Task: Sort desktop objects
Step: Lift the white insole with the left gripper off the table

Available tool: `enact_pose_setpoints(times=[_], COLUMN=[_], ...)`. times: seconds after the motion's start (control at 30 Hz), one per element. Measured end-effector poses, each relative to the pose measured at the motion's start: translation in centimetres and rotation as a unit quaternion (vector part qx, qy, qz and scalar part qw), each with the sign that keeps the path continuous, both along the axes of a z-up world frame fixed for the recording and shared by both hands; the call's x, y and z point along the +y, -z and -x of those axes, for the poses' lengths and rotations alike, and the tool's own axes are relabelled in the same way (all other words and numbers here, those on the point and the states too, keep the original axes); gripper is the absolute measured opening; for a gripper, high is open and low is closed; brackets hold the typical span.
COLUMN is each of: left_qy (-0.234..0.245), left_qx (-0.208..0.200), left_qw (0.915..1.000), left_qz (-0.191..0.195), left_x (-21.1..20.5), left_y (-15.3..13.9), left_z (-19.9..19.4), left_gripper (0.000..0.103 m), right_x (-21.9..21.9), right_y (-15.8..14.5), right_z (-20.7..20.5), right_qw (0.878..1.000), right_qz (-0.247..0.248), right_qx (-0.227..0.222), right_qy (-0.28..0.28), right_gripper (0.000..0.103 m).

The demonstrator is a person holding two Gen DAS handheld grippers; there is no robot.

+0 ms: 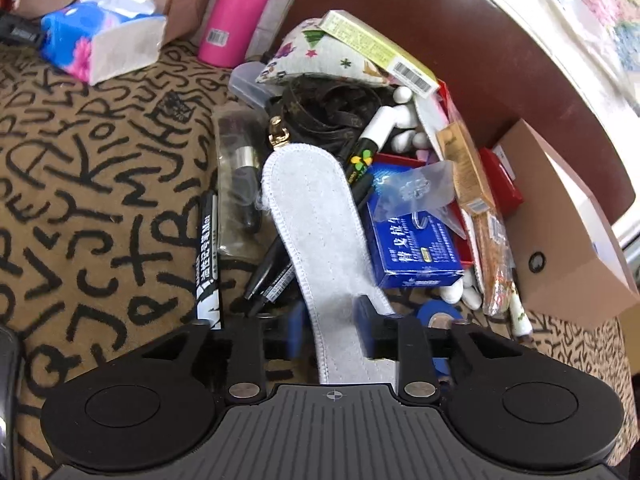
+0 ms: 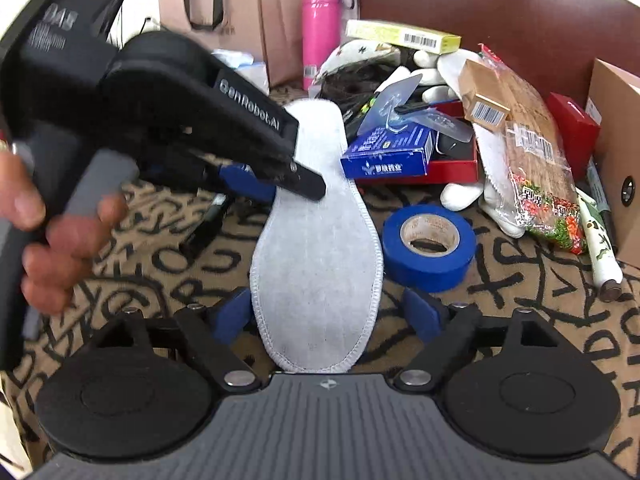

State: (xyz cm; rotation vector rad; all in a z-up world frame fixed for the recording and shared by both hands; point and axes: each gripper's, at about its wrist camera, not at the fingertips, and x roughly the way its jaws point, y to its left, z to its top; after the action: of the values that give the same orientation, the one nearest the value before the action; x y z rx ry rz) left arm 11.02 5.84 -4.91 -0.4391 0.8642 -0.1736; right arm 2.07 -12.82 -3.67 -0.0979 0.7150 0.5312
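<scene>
A white shoe insole [image 1: 316, 220] lies on the patterned cloth and leans onto a heap of clutter. My left gripper [image 1: 330, 334] is shut on the insole, its blue pads pinching the insole's edges. In the right wrist view the insole [image 2: 316, 268] runs up the middle, with the left gripper [image 2: 256, 172] clamped on its far part. My right gripper [image 2: 328, 314] is open, its blue pads on either side of the insole's near end, not touching it.
A blue tape roll [image 2: 430, 246] lies right of the insole. A blue box [image 1: 416, 240], markers [image 1: 208, 256], a pink bottle [image 1: 240, 12], a tissue pack [image 1: 100, 40], a snack bag [image 2: 540, 168] and a cardboard box [image 1: 560, 232] crowd the cloth.
</scene>
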Motion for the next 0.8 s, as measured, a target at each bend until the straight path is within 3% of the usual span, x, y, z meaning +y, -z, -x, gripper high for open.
enact_pose_setpoints(times=[0.07,0.1,0.13,0.3,0.6,0.8], left_qy=[0.012,0.016,0.021,0.025,0.019,0.05], left_qx=[0.012,0.009,0.009,-0.006,-0.057,-0.105], left_qw=[0.9998,0.9998,0.9997,0.9997,0.9981,0.9931], left_qz=[0.007,0.003,-0.001,0.0,0.013,0.012], left_x=[-0.3,-0.5,-0.7,-0.8,-1.7,-4.7], left_y=[0.5,0.5,0.3,-0.8,-4.9,-8.7], left_z=[0.0,0.2,0.4,1.5,3.9,3.5], left_gripper=[0.056,0.035,0.027,0.01,0.007,0.007], right_x=[-0.1,0.0,0.0,-0.5,-2.6,-5.3], right_y=[-0.3,-0.3,-0.4,-1.2,-4.7,-7.4], right_z=[-0.1,-0.1,-0.1,1.0,2.5,2.6], right_qw=[1.0,1.0,1.0,1.0,0.998,0.995], right_qz=[-0.014,-0.016,-0.015,-0.024,-0.053,-0.071], right_qx=[0.005,0.009,0.009,0.003,-0.036,-0.076], right_qy=[-0.01,-0.01,-0.01,-0.008,-0.013,0.01], right_gripper=[0.073,0.073,0.073,0.07,0.07,0.07])
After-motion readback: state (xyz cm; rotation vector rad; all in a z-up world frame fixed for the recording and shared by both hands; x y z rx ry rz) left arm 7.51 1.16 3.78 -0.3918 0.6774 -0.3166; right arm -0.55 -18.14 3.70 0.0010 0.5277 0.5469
